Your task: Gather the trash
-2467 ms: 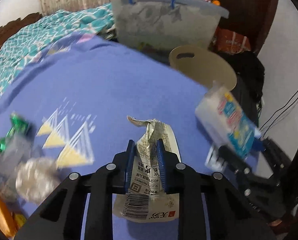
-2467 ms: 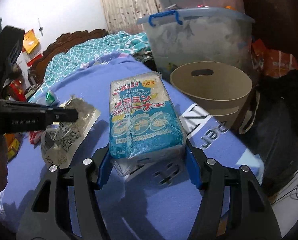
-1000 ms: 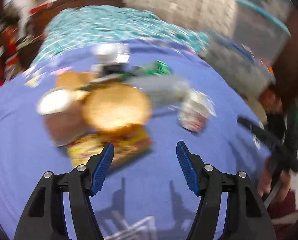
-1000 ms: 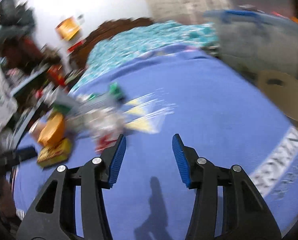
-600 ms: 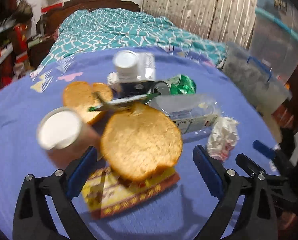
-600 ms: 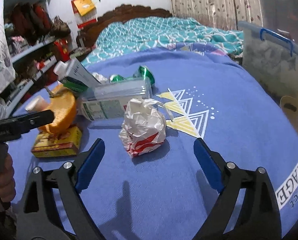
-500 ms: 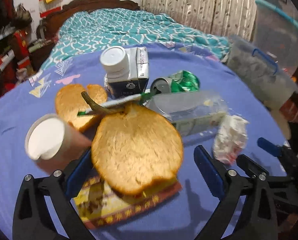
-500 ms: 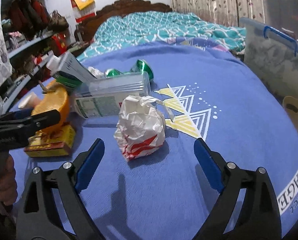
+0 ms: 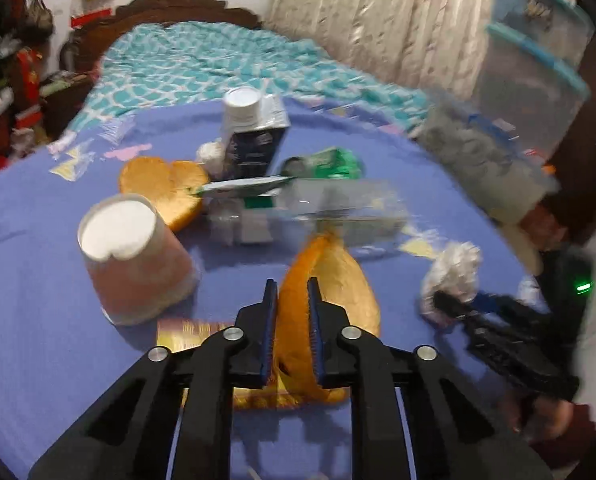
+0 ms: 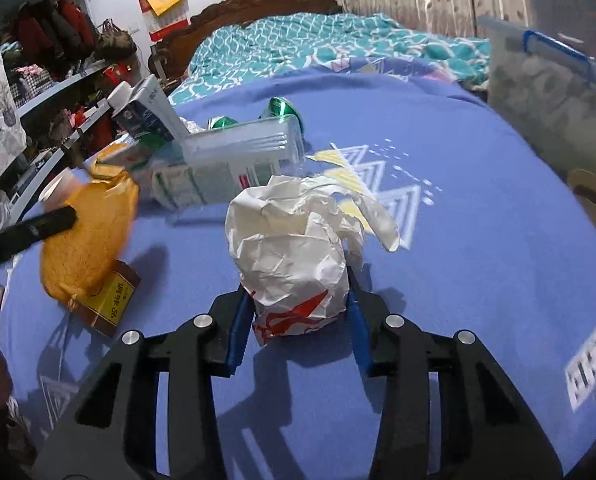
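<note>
- Left gripper (image 9: 290, 308) is clamped on the orange peel (image 9: 330, 280), blue pads pressed to both sides of it, the peel standing on edge above a yellow box (image 10: 110, 300)
- Right gripper (image 10: 296, 320) has its jaws drawn in against the crumpled paper wrapper (image 10: 294, 248), white with red print, which sits on the blue cloth (image 10: 478, 208) around the middle of the spread
- Upturned paper cup (image 9: 134, 256) stands just left of the peel, toward the cloth's left edge
- A second orange peel piece (image 9: 166, 188) lies behind the cup
- Clear plastic container (image 10: 234, 160) lies on its side beyond the wrapper, a green can (image 10: 278, 108) behind it
- Dark carton (image 9: 256, 140) with a white cap stands at the far side of the pile
- Beyond the cloth's far edge, the teal bedspread (image 10: 338, 40); a translucent storage bin (image 10: 550, 92) off the right edge
</note>
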Motion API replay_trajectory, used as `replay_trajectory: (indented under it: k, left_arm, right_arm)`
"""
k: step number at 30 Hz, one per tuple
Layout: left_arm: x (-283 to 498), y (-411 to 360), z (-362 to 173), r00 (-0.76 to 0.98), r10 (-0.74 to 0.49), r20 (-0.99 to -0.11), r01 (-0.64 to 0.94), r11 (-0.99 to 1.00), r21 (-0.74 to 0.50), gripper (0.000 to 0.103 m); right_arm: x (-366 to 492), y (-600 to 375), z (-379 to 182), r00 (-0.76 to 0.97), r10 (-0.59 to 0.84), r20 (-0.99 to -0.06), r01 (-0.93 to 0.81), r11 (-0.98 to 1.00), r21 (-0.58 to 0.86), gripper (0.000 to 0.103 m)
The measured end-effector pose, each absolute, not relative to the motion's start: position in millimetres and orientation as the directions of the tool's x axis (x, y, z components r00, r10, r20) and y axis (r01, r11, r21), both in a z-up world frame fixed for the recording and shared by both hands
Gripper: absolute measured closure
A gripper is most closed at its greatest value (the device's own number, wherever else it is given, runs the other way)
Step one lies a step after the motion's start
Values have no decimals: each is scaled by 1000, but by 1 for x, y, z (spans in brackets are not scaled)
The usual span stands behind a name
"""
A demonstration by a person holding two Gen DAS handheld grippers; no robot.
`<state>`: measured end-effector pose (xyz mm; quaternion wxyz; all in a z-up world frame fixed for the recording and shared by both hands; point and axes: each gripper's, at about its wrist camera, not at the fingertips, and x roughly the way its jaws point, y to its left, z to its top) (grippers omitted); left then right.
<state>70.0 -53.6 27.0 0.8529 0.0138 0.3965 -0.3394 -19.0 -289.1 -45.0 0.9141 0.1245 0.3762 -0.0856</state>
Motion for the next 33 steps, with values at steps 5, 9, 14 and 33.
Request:
replay_trajectory:
  k: [5, 9, 14, 33]
  left_arm:
    - [41, -65, 32, 359, -665, -655, 673, 671, -311, 91]
    - [26, -103, 24, 281, -680, -677, 723, 614, -316, 90]
    - [13, -151, 4, 240, -644, -726, 763, 588, -270, 87]
    - [20, -155, -12, 246, -566, -787, 695, 669, -264, 11]
  right_arm:
    - [-62, -300, -42, 711, -127, -691, 321, 934, 159, 59]
    - [-87, -321, -40, 710, -167, -684, 393, 900, 188, 59]
    - [-110, -344, -38, 695, -223, -684, 460, 868, 185, 56]
    - [-124, -345, -49, 691, -217, -689, 471, 859, 202, 25]
